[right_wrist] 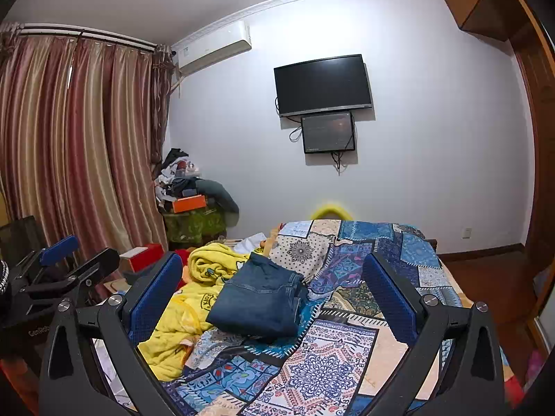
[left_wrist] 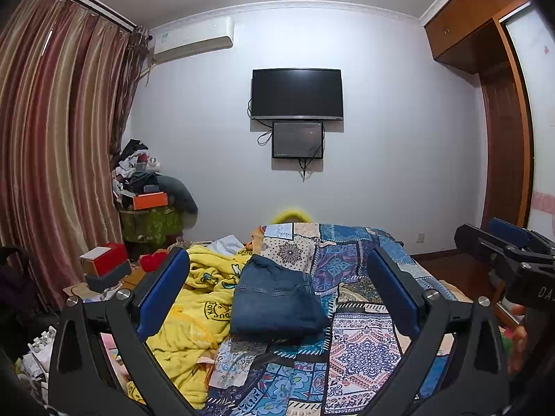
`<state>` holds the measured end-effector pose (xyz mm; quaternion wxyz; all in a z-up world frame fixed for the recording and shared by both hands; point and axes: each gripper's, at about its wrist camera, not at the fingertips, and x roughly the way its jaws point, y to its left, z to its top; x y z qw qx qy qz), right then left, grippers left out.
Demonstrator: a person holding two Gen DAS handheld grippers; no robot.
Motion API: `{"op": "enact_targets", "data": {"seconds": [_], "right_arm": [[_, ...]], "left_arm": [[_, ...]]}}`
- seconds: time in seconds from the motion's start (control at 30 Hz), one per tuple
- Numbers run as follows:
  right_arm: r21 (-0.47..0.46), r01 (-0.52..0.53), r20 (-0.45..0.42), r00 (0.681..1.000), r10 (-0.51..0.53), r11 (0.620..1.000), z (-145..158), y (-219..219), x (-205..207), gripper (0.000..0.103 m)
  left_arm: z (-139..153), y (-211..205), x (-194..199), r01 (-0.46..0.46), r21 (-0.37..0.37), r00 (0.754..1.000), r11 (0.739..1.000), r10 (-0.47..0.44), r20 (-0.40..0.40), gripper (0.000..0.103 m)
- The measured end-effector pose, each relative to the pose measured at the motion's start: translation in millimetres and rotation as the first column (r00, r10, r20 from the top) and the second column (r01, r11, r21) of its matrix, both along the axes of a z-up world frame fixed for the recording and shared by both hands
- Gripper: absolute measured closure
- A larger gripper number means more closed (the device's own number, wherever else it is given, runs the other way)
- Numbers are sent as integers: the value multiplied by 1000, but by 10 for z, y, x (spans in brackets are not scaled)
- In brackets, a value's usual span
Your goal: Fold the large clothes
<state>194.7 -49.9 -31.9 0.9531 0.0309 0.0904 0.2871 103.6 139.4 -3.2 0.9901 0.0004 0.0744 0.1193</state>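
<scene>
Jeans folded, both grippers wide open

Folded jeans (left_wrist: 277, 301) sit mid-bed on the quilt (left_wrist: 360, 346), blanket (left_wrist: 194, 312) touching their left edge. Left gripper (left_wrist: 277, 294) and right gripper (right_wrist: 274, 298) hold nothing; bare quilt to the right.

Dark blue jeans (left_wrist: 277, 298) lie folded into a thick, flat bundle on the patchwork bedspread (left_wrist: 360, 343), touching a yellow blanket (left_wrist: 194, 315) to their left.

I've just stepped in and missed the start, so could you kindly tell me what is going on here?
A person is folding clothes on a bed with a hand-held gripper in each hand. A folded pair of blue denim jeans lies on the patchwork blue bedspread, beside a rumpled yellow fleece blanket. The left hand-held gripper and the right hand-held gripper are both open, holding nothing, pointed at the jeans from short of them.
</scene>
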Motion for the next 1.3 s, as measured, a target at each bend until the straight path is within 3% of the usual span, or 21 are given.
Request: {"op": "enact_targets", "data": {"seconds": [1.3], "right_arm": [[-23, 16, 22, 1000, -15, 1000, 47, -45, -49, 0]], "left_arm": [[18, -98, 35, 4, -25, 1000, 1000, -4, 6, 0]]}}
